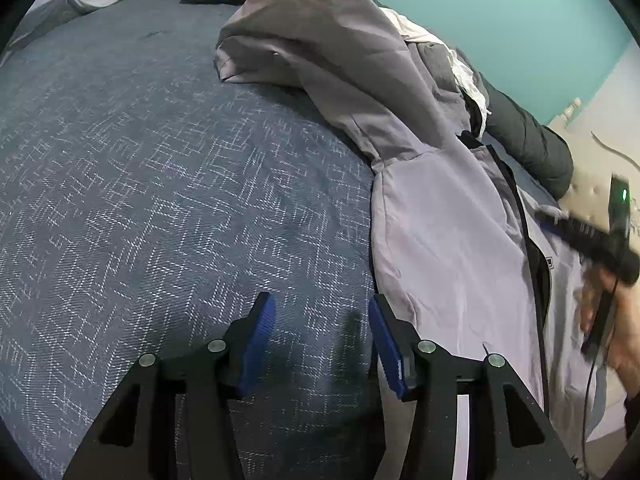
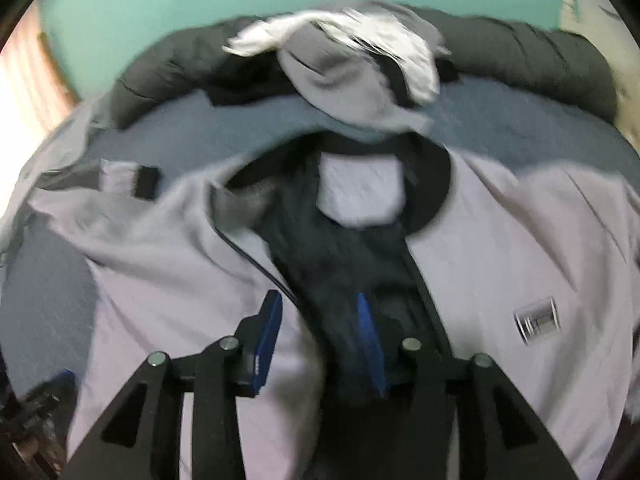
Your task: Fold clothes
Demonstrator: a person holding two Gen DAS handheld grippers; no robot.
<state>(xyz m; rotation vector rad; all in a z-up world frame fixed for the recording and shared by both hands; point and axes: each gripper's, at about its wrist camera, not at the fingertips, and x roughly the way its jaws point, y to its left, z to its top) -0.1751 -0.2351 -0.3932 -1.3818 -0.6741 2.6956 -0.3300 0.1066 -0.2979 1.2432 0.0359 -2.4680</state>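
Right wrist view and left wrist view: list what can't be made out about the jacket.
- Grey jacket, right wrist view: motion blur makes the chest label unreadable.
- Left wrist view: its right half is cut off by the frame edge and the blurred right gripper.
- Hem: hidden behind the gripper bodies in both views.

We are seeing a pale lilac-grey jacket [image 2: 500, 240] showing black lining; the bed cover [image 1: 160, 180] is showing navy with white flecks; the wall [image 1: 500, 20] is looking teal.

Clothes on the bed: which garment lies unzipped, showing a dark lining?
The light lilac jacket under the right gripper; it lies spread open, unlike the white cloth heaped behind it.
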